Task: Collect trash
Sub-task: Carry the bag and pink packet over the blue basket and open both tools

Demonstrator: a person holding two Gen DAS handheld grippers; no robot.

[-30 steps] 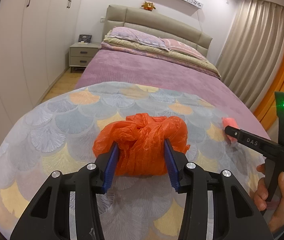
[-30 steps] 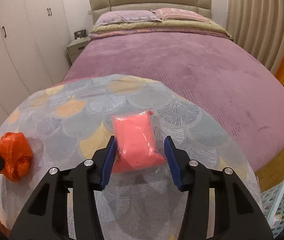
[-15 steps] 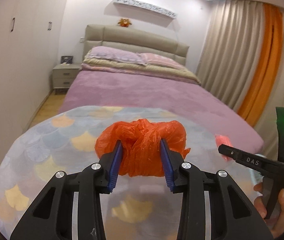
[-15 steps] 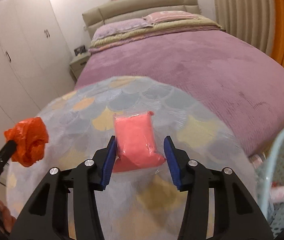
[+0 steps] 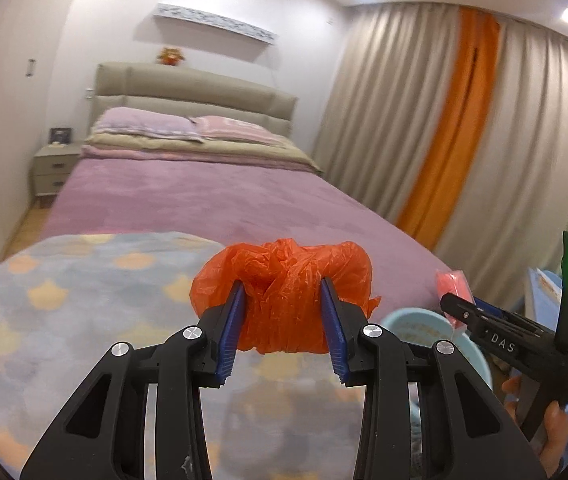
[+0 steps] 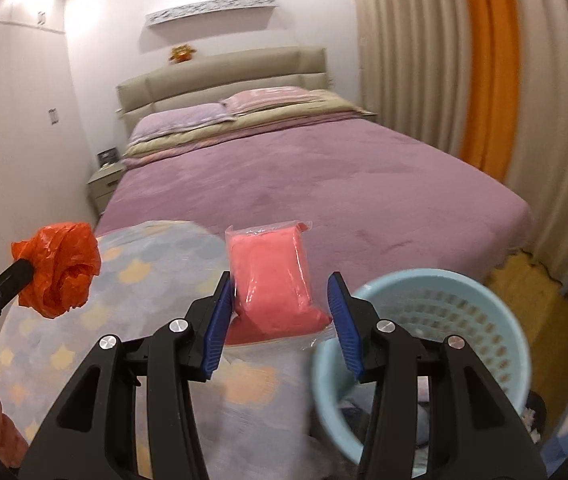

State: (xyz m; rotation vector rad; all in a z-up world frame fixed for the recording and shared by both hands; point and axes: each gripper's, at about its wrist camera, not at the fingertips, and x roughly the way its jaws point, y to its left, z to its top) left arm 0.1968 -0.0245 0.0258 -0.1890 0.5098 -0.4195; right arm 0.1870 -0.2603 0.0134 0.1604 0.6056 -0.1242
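Left wrist view: the left hand-held gripper (image 5: 284, 322) clamps the crumpled orange plastic bag (image 5: 284, 296) above the bed's foot edge.

Right wrist view: the right hand-held gripper (image 6: 281, 320) grasps the pink plastic-wrapped packet (image 6: 273, 280) beside the pale blue perforated plastic basket (image 6: 424, 320); released early, the packet could miss the rim.

The crumpled plastic bag (image 5: 284, 300) is bright orange; the wrapped packet (image 6: 273, 276) is coral pink under clear film. Both claws are black with blue pads (image 5: 229, 336). The blanket (image 5: 67, 312) shows grey-blue scallops with yellow patches. The bedspread (image 6: 324, 184) is mauve, the basket (image 6: 436, 320) pale blue, and one curtain stripe (image 5: 448, 120) orange.
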